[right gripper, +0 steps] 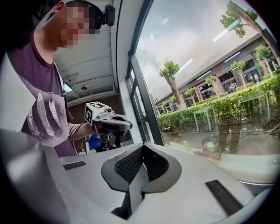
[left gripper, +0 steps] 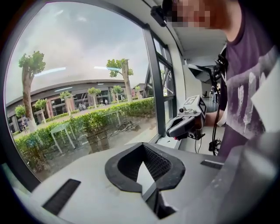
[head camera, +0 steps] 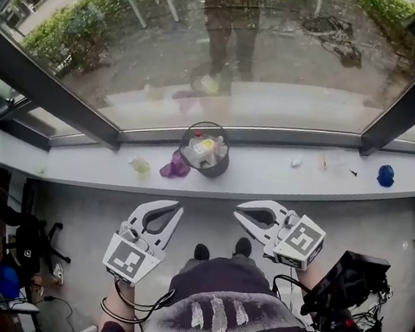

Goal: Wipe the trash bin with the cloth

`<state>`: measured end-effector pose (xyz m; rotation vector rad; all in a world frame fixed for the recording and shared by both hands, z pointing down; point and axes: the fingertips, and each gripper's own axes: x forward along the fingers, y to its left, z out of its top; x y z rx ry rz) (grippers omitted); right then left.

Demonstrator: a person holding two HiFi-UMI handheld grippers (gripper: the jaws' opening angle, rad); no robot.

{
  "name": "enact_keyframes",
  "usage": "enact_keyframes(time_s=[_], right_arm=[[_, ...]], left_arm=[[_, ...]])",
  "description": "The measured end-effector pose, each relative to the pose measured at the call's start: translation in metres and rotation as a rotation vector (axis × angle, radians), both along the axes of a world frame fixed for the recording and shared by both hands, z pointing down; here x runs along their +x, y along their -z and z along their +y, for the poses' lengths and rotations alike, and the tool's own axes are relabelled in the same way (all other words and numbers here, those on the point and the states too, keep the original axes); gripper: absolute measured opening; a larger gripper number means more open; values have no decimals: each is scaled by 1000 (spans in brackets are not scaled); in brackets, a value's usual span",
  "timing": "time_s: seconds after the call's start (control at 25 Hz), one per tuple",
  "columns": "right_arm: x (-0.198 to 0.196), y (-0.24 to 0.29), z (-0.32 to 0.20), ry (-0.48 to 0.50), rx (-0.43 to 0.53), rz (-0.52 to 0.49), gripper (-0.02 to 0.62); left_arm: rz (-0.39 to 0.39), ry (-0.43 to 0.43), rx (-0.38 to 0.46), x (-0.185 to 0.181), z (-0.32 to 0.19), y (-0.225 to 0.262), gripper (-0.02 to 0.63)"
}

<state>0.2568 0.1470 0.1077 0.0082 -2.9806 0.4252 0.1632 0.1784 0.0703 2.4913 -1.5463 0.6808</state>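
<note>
On the sill (head camera: 287,179), mid-length near the glass, trash bin (head camera: 213,171) stands upright, holding crumpled white and yellow litter (head camera: 202,148). Purple cloth (head camera: 175,167) lies against its left side. Left tool (head camera: 179,209) and right tool (head camera: 238,210) are both clenched, empty, short of the sill's near edge.

Soft purple cloth (head camera: 175,168); smooth, matt pale windowsill (head camera: 280,178)
</note>
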Motion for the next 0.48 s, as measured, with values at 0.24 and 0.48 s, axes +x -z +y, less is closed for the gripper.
enact_keyframes(time_s=[0.24,0.48], right_arm=[[-18,-5,-18,21,-5,37,-3],[-48,-13,-31,16,8,103,-3]], left_arm=[[-37,-2,-2,-17,-24,-6,-3],[-47,23,21,-69,-42,-21,-3]])
